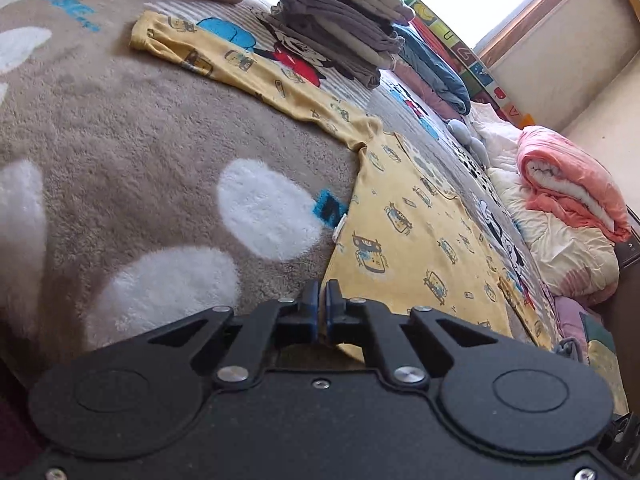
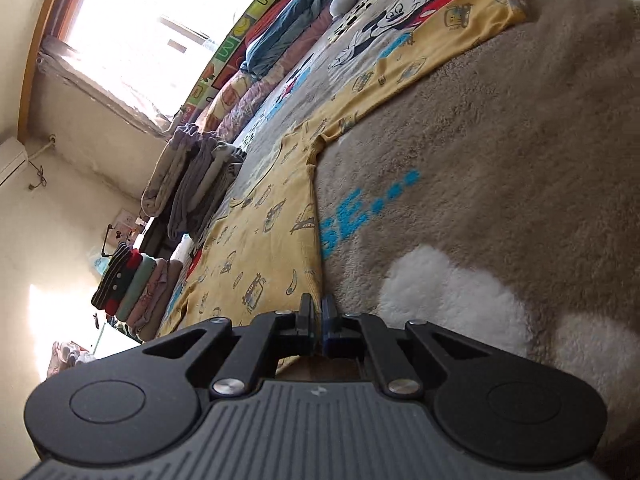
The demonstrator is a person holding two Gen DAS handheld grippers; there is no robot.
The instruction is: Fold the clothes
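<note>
A brown plush blanket (image 1: 120, 128) with white ovals covers the bed on the left of the left wrist view, and blue letters near its top corner are too curved to read. To the right lies the yellow printed shirt (image 1: 416, 240), spread flat, one sleeve reaching up and left toward a tall stack of folded grey clothes (image 1: 340, 36) that stands just beyond it. Further right sit a blue folded blanket (image 1: 436, 76), a rolled pink quilt (image 1: 568, 184) and an alphabet mat (image 1: 468, 44) along the wall under the window.

The left gripper (image 1: 322, 304) is pressed together at the shirt's near hem corner; whether cloth sits between the pads is hidden.

In the right wrist view, a second pile of folded clothes (image 2: 132, 292) stands at the far left, then the grey stack, then the shirt. The right gripper (image 2: 316, 316) is likewise squeezed tight, on the shirt's hem edge. Blue letters "SE..." (image 2: 360, 208) show on the blanket just right of the shirt. From there the brown blanket runs bare to the right edge, while both stacks crowd the shirt's far side.
</note>
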